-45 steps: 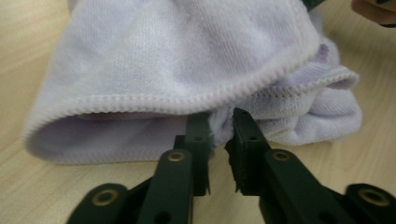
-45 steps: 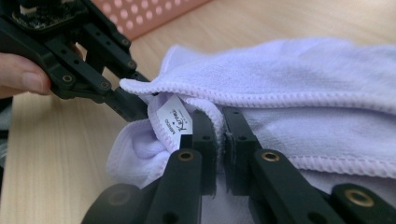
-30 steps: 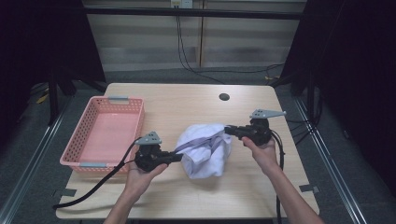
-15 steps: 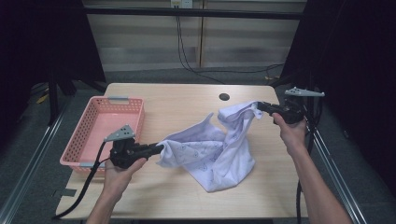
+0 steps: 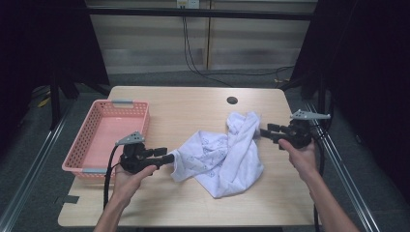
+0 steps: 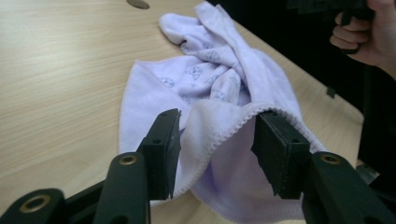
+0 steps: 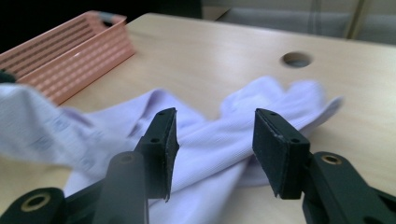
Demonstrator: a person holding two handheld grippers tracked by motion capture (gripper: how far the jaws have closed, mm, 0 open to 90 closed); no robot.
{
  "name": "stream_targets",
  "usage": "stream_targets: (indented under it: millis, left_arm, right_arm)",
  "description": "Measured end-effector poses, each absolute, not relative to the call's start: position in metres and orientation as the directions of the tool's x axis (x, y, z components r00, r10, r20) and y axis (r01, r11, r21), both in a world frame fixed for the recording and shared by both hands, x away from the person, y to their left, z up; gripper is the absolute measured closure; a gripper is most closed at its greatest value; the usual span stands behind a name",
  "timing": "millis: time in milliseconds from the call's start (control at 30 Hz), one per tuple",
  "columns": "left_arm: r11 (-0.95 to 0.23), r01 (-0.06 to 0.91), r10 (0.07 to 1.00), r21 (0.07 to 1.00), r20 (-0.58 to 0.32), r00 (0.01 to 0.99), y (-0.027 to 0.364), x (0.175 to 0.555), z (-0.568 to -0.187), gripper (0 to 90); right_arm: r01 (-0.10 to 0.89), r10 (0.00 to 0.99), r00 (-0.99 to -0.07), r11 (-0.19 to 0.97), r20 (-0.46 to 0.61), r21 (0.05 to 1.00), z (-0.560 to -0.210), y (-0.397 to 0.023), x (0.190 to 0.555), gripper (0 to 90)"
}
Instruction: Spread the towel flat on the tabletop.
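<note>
White towel (image 5: 222, 154) lay crumpled mid-table, right of the pink basket (image 5: 89, 145). Left gripper (image 5: 167, 155) had just been opening, towel hem loose between its jaws; right gripper (image 5: 265, 132) likewise just opened, clear above the cloth.

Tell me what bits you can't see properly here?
- Table under the cloth: covered by it, high view.
- Cloth's left end: blurred, right gripper view.
- Basket: cut off by the left edge there.
- Cloth's tiny pattern: too small to name.
</note>
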State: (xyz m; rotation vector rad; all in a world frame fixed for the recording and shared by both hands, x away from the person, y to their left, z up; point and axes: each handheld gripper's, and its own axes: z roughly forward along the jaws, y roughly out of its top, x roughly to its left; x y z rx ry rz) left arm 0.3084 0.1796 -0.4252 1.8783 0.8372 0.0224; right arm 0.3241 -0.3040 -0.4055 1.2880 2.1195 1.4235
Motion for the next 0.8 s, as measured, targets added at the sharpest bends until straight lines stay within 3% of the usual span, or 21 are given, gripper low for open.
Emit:
stream_targets:
  millis: [233, 367, 433, 533, 633, 667, 700, 800]
  left_arm:
    - [-0.198, 0.532, 0.575, 0.823, -0.342, 0.743, 0.195, 0.305, -0.414, 51.1]
    - [-0.259, 0.540, 0.545, 0.801, -0.340, 0.766, 0.183, 0.307, -0.427, 61.0]
    - [-0.308, 0.548, 0.525, 0.778, -0.342, 0.779, 0.172, 0.311, -0.442, 66.8]
    - [-0.334, 0.593, 0.544, 0.732, -0.364, 0.756, 0.159, 0.322, -0.469, 60.7]
    - [-0.440, 0.587, 0.568, 0.679, -0.296, 0.768, 0.151, 0.328, -0.486, 55.1]
    - [-0.442, 0.596, 0.552, 0.670, -0.320, 0.770, 0.149, 0.328, -0.490, 56.1]
    - [-0.459, 0.586, 0.541, 0.668, -0.313, 0.780, 0.147, 0.326, -0.493, 63.1]
    - [-0.482, 0.583, 0.540, 0.655, -0.302, 0.786, 0.143, 0.321, -0.497, 72.9]
  right_arm:
    - [0.566, 0.730, -0.628, 0.189, 0.270, 0.803, -0.440, -0.273, 0.298, 44.3]
    - [0.586, 0.654, -0.696, 0.279, 0.296, 0.761, -0.463, -0.257, 0.287, 41.6]
    - [0.591, 0.663, -0.700, 0.327, 0.267, 0.737, -0.476, -0.250, 0.281, 36.9]
    - [0.610, 0.681, -0.685, 0.340, 0.260, 0.715, -0.490, -0.245, 0.279, 32.8]
    - [0.605, 0.686, -0.689, 0.365, 0.235, 0.707, -0.500, -0.240, 0.280, 32.0]
    - [0.602, 0.686, -0.692, 0.373, 0.227, 0.706, -0.500, -0.239, 0.280, 32.0]
    - [0.609, 0.685, -0.690, 0.378, 0.232, 0.697, -0.499, -0.238, 0.282, 34.8]
    - [0.613, 0.705, -0.675, 0.371, 0.218, 0.698, -0.500, -0.247, 0.287, 64.6]
